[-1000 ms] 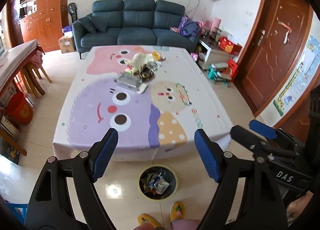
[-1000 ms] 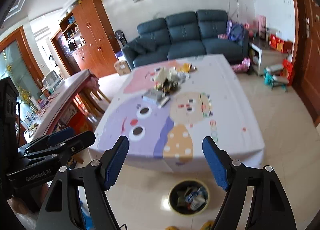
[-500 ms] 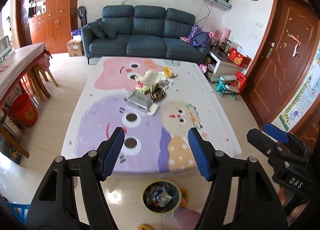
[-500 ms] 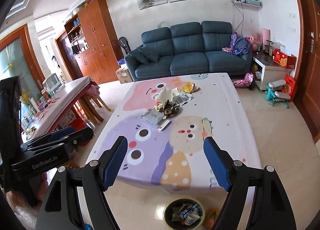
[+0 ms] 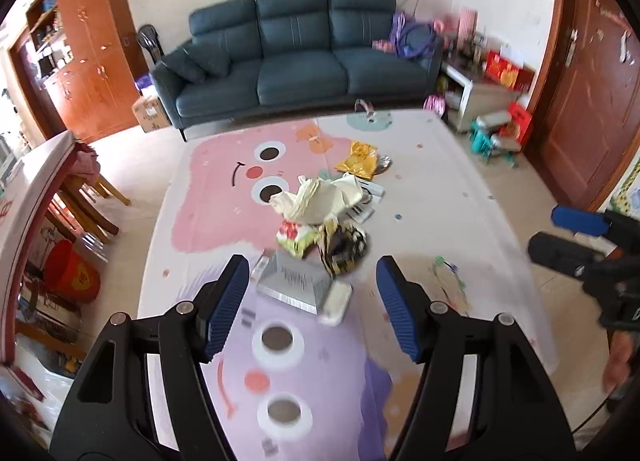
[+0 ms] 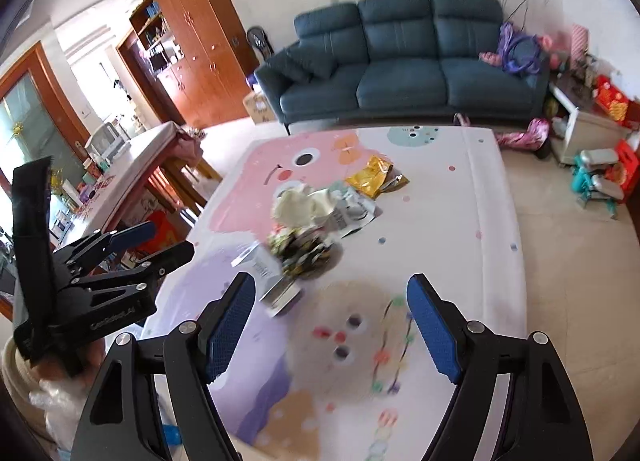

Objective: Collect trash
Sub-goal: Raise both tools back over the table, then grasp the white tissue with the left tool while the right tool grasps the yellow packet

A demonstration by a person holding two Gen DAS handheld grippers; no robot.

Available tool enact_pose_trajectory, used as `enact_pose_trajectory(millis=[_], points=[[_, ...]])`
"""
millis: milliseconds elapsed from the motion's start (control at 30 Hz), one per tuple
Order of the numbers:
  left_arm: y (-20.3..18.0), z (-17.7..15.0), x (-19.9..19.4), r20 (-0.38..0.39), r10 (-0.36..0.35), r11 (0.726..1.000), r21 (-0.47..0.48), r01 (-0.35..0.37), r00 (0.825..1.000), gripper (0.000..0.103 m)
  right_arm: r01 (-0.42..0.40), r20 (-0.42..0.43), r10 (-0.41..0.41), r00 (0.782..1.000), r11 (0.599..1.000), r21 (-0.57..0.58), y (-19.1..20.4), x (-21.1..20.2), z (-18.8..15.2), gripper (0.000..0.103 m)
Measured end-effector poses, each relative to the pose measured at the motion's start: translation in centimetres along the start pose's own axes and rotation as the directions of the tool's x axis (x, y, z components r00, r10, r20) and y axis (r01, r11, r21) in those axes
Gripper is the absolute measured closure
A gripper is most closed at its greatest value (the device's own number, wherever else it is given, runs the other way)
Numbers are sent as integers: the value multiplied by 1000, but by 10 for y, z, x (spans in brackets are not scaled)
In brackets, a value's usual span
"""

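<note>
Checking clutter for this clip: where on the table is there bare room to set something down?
Free: the near purple part of the tablecloth below the silver box, and the right strip beside the gold wrapper. Crowded: the middle, where the cream bag and wrappers pile together. Both grippers, left and right, are open.

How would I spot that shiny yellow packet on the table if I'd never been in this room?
Start at the blue sofa and come forward to the table with the cartoon-face cloth. A heap of rubbish lies mid-table; the yellow packet is at its sofa-side edge. It is the only golden, foil-like wrapper, beyond the pale crumpled bag.
</note>
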State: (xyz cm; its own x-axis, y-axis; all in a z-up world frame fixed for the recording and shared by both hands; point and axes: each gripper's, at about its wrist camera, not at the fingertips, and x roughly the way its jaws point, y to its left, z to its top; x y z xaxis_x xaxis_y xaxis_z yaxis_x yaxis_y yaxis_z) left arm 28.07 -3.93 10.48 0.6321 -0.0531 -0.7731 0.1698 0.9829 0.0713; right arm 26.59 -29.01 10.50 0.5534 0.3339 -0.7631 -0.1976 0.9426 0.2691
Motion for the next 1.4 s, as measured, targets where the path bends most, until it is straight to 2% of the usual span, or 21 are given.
enact_pose_trajectory(millis=[133, 267, 367, 500, 667, 733, 800, 867, 933, 1000, 1167, 1233, 1267, 1300, 1333, 1400], points=[[0, 40, 83, -88, -4, 1000, 24, 6, 996, 40, -33, -66, 34, 997, 999, 9, -41, 63, 47, 23], [5, 57, 159, -177, -6, 998, 54, 16, 984, 40, -61, -122, 65, 990, 997, 37, -74, 137, 88, 23], [13, 62, 207, -223, 5, 998, 56, 8, 975, 40, -71, -148, 80, 986, 995, 64, -89, 178, 105, 23], [21, 72, 250, -259, -23, 998, 50, 38, 966, 40, -84, -180, 101, 978, 992, 97, -104, 226, 121, 23], [13, 71, 272, -302, -59, 994, 69, 83, 952, 40, -87, -214, 114, 970, 988, 129, -114, 268, 131, 23], [8, 73, 282, -318, -83, 993, 58, 106, 944, 49, -83, -223, 113, 968, 987, 139, -120, 286, 138, 23], [4, 73, 287, -336, -97, 992, 42, 118, 937, 76, -81, -226, 113, 968, 986, 147, -120, 296, 139, 23], [4, 73, 294, -344, -95, 994, 18, 108, 934, 89, -75, -229, 108, 967, 986, 149, -123, 312, 146, 23], [7, 77, 299, -335, -95, 995, -35, 88, 938, 91, -72, -232, 105, 967, 986, 148, -125, 327, 151, 23], [15, 81, 298, -321, -105, 992, -99, 78, 941, 98, -48, -239, 80, 968, 989, 137, -126, 345, 157, 25], [31, 90, 302, -275, -73, 975, -223, 11, 959, 100, -19, -247, 43, 968, 995, 98, -123, 378, 165, 34], [35, 90, 305, -274, -56, 967, -252, -15, 960, 100, -4, -238, 14, 971, 999, 41, -114, 387, 168, 43], [36, 90, 306, -276, -53, 964, -265, -23, 960, 100, 0, -232, 5, 973, 1000, 22, -111, 390, 168, 50], [37, 89, 307, -277, -54, 961, -275, -26, 959, 100, -23, -243, 24, 970, 1000, 8, -108, 394, 167, 67], [38, 89, 307, -277, -51, 960, -280, -30, 960, 100, -34, -250, 32, 968, 999, -1, -105, 394, 165, 79], [36, 89, 305, -276, -44, 959, -280, -36, 960, 100, -44, -260, 39, 965, 999, -16, -101, 398, 162, 88]])
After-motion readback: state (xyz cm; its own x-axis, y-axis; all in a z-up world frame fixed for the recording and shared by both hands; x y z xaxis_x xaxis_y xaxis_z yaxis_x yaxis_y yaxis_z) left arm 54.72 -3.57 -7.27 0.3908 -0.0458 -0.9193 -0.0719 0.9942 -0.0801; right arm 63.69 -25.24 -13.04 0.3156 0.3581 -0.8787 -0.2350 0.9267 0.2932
